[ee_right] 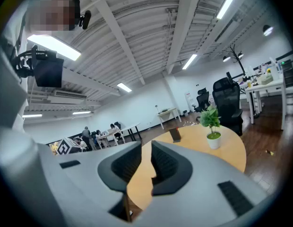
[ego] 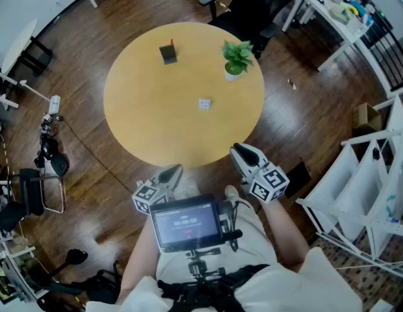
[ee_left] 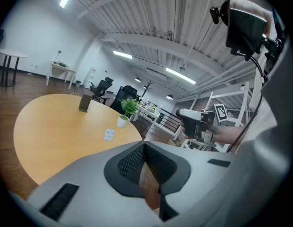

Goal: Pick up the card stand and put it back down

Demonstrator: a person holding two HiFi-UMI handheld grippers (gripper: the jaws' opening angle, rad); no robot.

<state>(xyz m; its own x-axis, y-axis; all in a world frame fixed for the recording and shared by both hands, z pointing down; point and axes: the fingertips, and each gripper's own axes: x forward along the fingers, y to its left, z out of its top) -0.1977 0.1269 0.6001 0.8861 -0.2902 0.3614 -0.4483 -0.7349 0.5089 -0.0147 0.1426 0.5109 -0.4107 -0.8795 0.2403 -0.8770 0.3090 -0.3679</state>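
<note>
One round counter (ego: 156,125) carried three things: one card stand (ego: 168,53), one potted plant (ego: 237,58) and one small white card (ego: 203,103). Two tools were held out at the counter's near edge, on the side away from the plant.

The stand was a small dark slab, standing upright on its base, with a small red bit showing at its top edge. It stood on the wood well to the left of the plant in the head view, apart from it, at about the same depth on the counter. Neither tool touched it. The white card lay flat, nearer the person than the plant and a little to its left, apart from both plant and stand.

The left tool (ego: 174,172) was well short of the plant, below and left of it in the head view. Its tips met, and nothing was between them. The right tool (ego: 239,152) sat almost straight below the plant in that view, over the counter's rim. Its jaws stood a narrow gap apart, and only bare counter showed through that gap.
</note>
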